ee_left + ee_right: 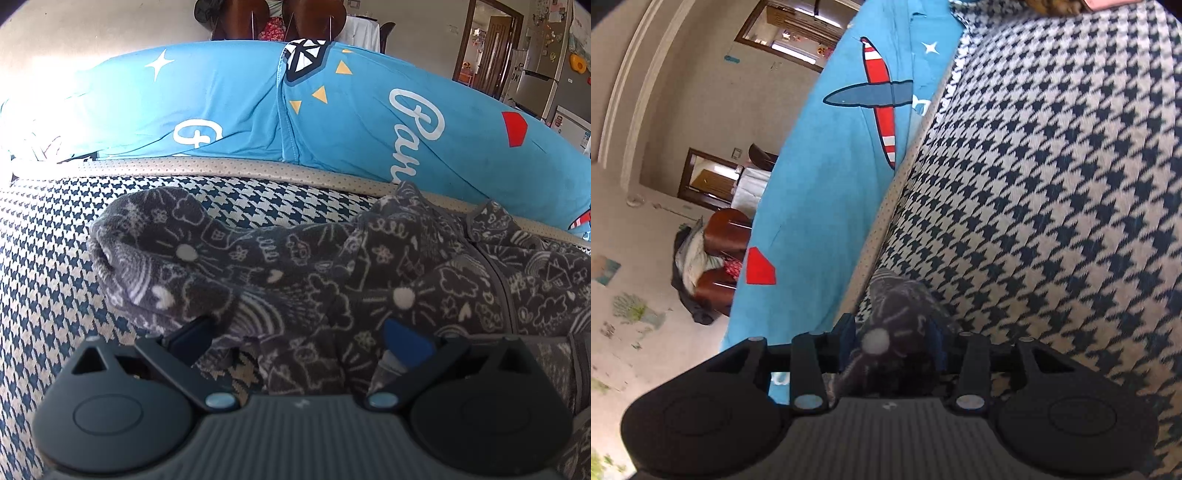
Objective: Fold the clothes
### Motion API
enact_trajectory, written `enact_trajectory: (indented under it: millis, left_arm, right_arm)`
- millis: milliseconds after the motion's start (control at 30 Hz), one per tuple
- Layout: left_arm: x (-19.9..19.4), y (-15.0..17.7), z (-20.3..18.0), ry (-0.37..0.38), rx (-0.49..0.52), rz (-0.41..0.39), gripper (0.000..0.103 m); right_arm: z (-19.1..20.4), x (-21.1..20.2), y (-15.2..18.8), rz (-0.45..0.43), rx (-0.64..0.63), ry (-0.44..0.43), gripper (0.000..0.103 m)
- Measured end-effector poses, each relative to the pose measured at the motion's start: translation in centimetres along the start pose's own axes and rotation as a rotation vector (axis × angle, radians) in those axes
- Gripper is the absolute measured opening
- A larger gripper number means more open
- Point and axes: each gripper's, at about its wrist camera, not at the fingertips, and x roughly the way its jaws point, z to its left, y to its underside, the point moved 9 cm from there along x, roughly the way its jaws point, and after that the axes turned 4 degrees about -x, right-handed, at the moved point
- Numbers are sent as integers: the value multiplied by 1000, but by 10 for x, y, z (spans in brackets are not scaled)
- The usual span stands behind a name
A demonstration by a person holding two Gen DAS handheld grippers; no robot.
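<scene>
A dark grey fleece garment (332, 266) with white doodle prints lies crumpled on the houndstooth sofa seat (48, 280). In the left wrist view my left gripper (295, 336) stands open just over its near edge. The cloth bulges between the two blue pads (402, 341) and drapes over the left one. In the right wrist view, which is rolled on its side, a bunched fold of the same garment (897, 306) sits between the pads (847, 332) of my right gripper (894, 336). Its jaws are partly apart and do not squeeze the fold. The fold rests on the seat by the piping.
A bright blue cover (221, 99) with stars, lettering and a plane print (879, 99) drapes the sofa back behind the beige piping (258, 168). The houndstooth seat (1052, 184) stretches away beside the right gripper. Brown chairs (720, 254), a doorway and a fridge stand beyond the sofa.
</scene>
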Motion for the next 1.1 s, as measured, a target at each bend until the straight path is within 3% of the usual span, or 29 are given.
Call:
enact_trajectory:
  millis: [167, 367, 433, 500, 667, 867, 1033, 1100]
  left_arm:
    - [0, 1, 0, -4, 6, -3, 103]
    - [1, 2, -1, -5, 10, 0, 103]
    - [0, 1, 0, -4, 6, 0, 103]
    - [-1, 0, 2, -3, -1, -2, 103]
    - [-5, -6, 9, -5, -29, -22, 103]
    - [-12, -16, 22, -11, -75, -51, 103]
    - [-17, -22, 25, 17, -113, -73, 103]
    - [-19, -22, 22, 37, -110, -79, 103]
  right_arm:
    - [3, 10, 9, 55, 66, -59, 47]
    - [10, 25, 21, 62, 42, -66, 46]
    - [17, 29, 24, 52, 7, -77, 28]
    - [27, 32, 28, 42, -43, -91, 18]
    - [86, 32, 58, 53, -310, -217, 15]
    - [146, 32, 143, 182, -725, -363, 15]
    - [152, 38, 229, 320, -1169, -328, 15]
    - [145, 42, 255, 373, -1287, -306, 15]
